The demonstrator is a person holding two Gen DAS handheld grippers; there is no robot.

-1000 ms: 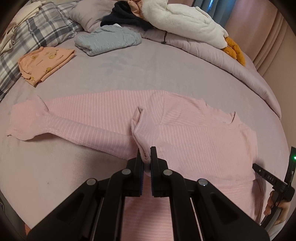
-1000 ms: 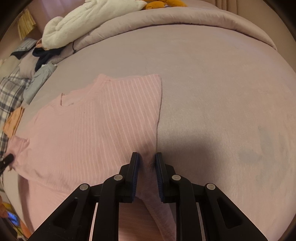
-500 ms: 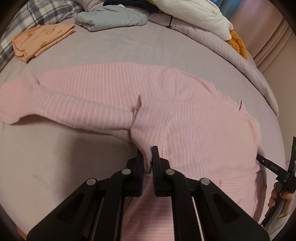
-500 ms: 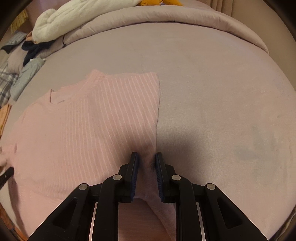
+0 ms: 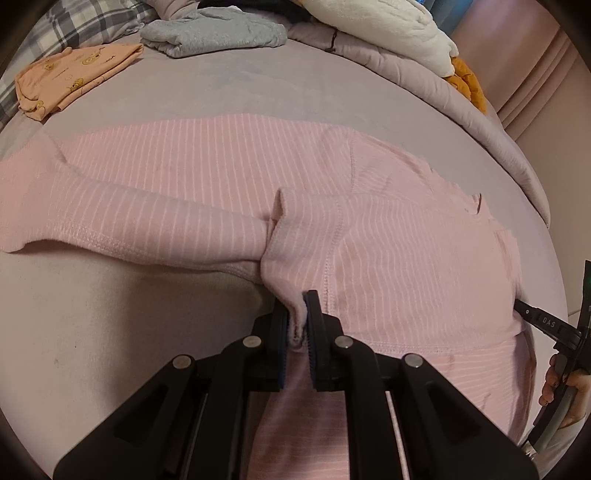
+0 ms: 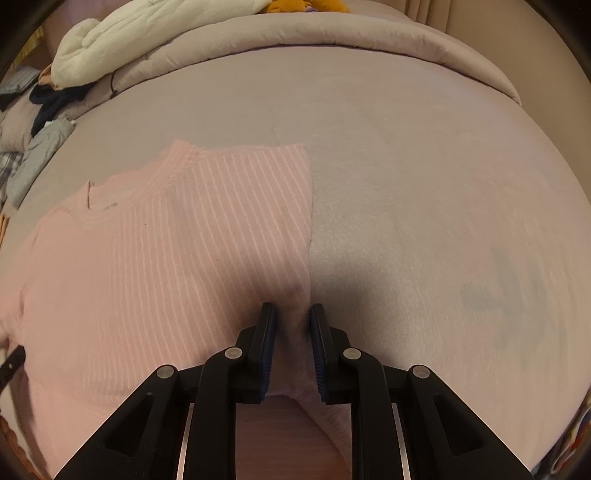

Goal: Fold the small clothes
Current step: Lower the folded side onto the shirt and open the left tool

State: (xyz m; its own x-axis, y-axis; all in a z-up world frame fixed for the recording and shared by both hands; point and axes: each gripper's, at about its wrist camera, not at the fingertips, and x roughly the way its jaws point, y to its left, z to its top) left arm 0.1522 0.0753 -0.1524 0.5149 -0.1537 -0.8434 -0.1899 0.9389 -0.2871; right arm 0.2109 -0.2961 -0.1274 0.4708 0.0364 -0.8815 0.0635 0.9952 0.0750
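A pink striped long-sleeved top point(image 5: 406, 240) lies spread on the mauve bed sheet point(image 5: 258, 92), one sleeve point(image 5: 129, 221) stretched out to the left. My left gripper point(image 5: 298, 306) is low over the bed at the underarm, a pinched fold of the pink fabric between its pads; its jaws are opening slightly and the cloth still sits between them. My right gripper point(image 6: 291, 314) is shut on a bunched bit of the top point(image 6: 166, 258) at its straight right-hand edge. The right gripper's tip point(image 5: 546, 325) also shows at the left wrist view's right border, held by a hand.
A folded orange garment point(image 5: 74, 77) and a folded grey one point(image 5: 214, 33) lie at the far left. A plaid pillow point(image 5: 74, 22), white fluffy blanket point(image 5: 388, 26) and rolled duvet point(image 6: 332, 48) line the far side. Bare sheet point(image 6: 443, 221) lies right of the top.
My left gripper has sunk toward the bed with the pinched fold, and its jaws have parted a little. The right gripper keeps its hold at the top's edge, tilted slightly.
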